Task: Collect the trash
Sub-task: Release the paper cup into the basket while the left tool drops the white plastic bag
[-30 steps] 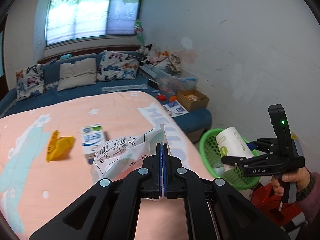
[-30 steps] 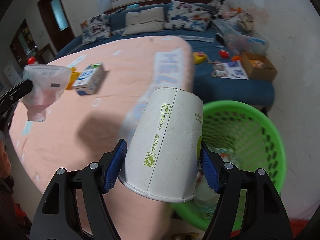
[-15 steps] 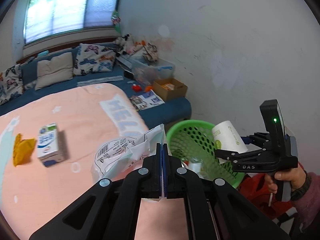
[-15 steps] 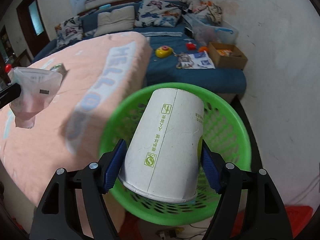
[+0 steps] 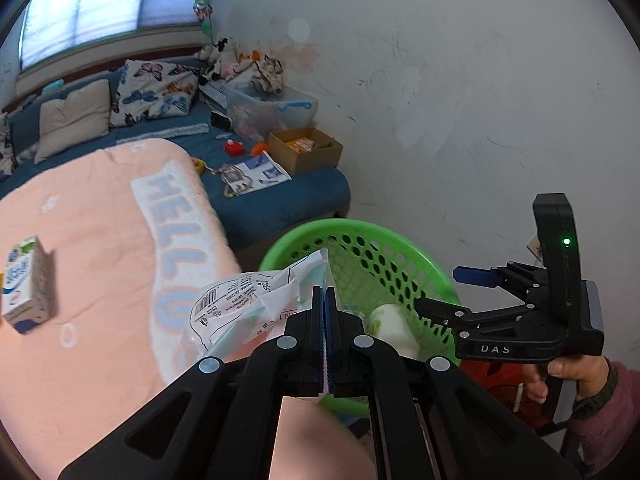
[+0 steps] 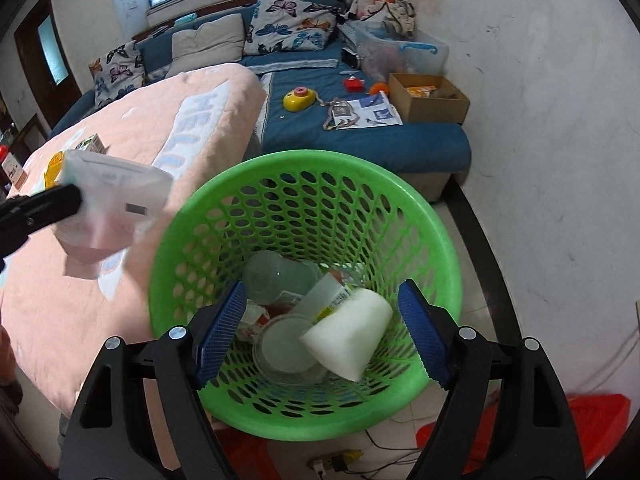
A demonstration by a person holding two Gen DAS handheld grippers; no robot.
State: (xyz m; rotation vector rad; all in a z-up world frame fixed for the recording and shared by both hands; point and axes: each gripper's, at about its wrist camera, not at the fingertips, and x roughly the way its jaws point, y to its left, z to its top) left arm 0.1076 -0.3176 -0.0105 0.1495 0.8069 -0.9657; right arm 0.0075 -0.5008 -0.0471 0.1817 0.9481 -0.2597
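Note:
My right gripper (image 6: 322, 332) hangs over the green mesh basket (image 6: 432, 228), its jaws opening with nothing between them. The white paper cup (image 6: 348, 338) has dropped free and lies tilted among clear plastic lids inside the basket; in the left wrist view the paper cup (image 5: 394, 330) shows blurred in the basket (image 5: 400, 248). My left gripper (image 5: 326, 300) is shut on a crumpled clear plastic bag (image 5: 256, 304), held at the basket's left rim over the bed edge. From the right wrist view the plastic bag (image 6: 116, 208) sits left of the basket.
A small milk carton (image 5: 26, 284) lies on the pink blanket (image 5: 100, 240). Beyond it are a blue sofa (image 6: 360, 136) with toys, papers and a cardboard box (image 6: 428, 98). A white wall stands to the right. Something red (image 6: 600, 428) sits on the floor by the basket.
The right gripper travelled from over the bed to above the basket, opened, and the paper cup fell in. The left gripper carried the bag rightward to the basket's rim.

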